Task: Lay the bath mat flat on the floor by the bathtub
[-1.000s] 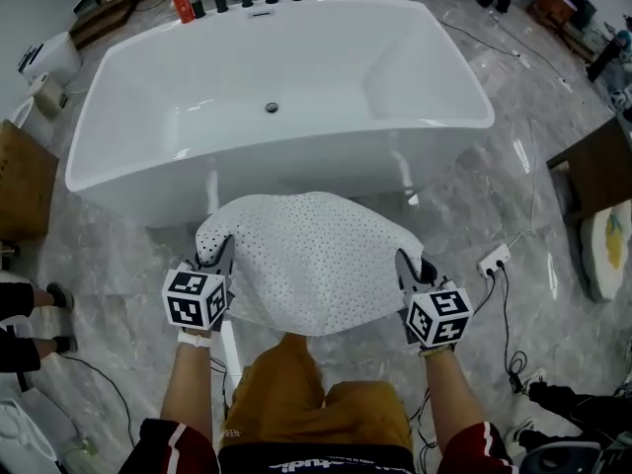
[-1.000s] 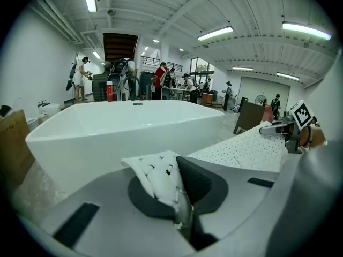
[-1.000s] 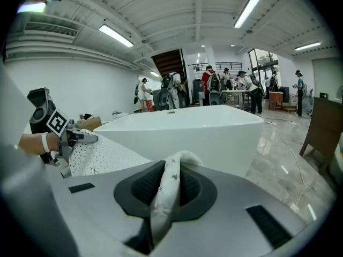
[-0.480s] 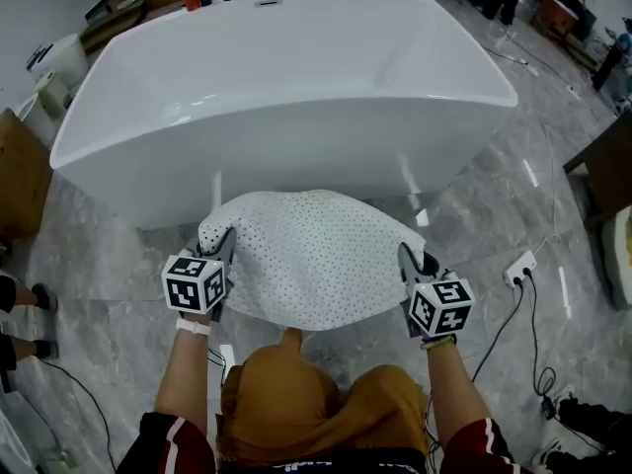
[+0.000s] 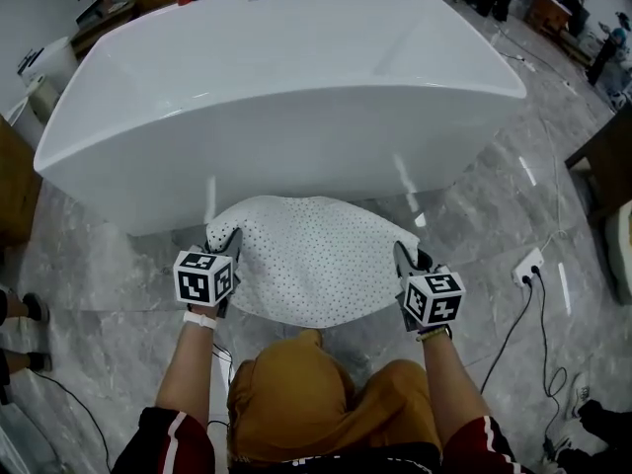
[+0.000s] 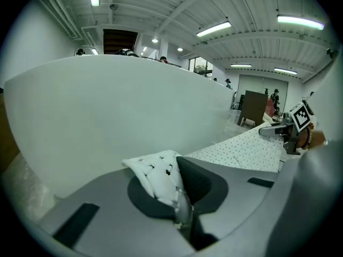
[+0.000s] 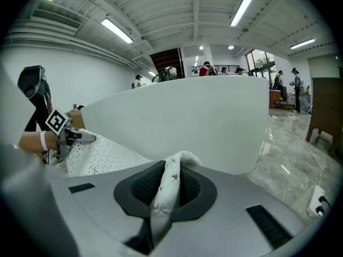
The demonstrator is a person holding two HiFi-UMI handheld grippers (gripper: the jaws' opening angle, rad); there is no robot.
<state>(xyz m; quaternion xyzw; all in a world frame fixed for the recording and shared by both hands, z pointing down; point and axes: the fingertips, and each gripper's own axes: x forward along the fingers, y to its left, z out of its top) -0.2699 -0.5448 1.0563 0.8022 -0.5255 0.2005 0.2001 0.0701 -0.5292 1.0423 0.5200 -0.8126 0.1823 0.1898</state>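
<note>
**Bath Mat Handling: Sheet Held at Two Corners Beside the Bathtub**

**Location.** The bath mat (image 5: 311,260) is spread between the two grippers above the floor (image 5: 109,265), just in front of the near wall of the bathtub (image 5: 276,97). It is not yet laid down. Its surface is bowed rather than flat, and its far edge curves toward the tub base.

**Gripper state.** The left gripper (image 5: 227,248) is clamped on the mat's left corner. In the left gripper view, a folded wad of white perforated material is squeezed between the jaws. The right gripper (image 5: 403,263) is clamped on the right corner, where a thin upright fold of the mat is pinched between the jaws.

**Handling properties (judged).**
- Soft and limp: the material folds inside each grip and drapes between them, so it will not hold a shape unaided.
- Light: two small corner pinches carry the whole sheet.
- Perforated, with a bumpy texture that gives the pads some purchase. The thin fold on the right is the grip more likely to slip.
- Not fragile.

**Where to take hold.** Use the two corners of the near edge, as now. Holding them well apart takes up the slack, so the far edge can meet the floor first. The floor looks polished, so the mat may slide once it is down.
</note>
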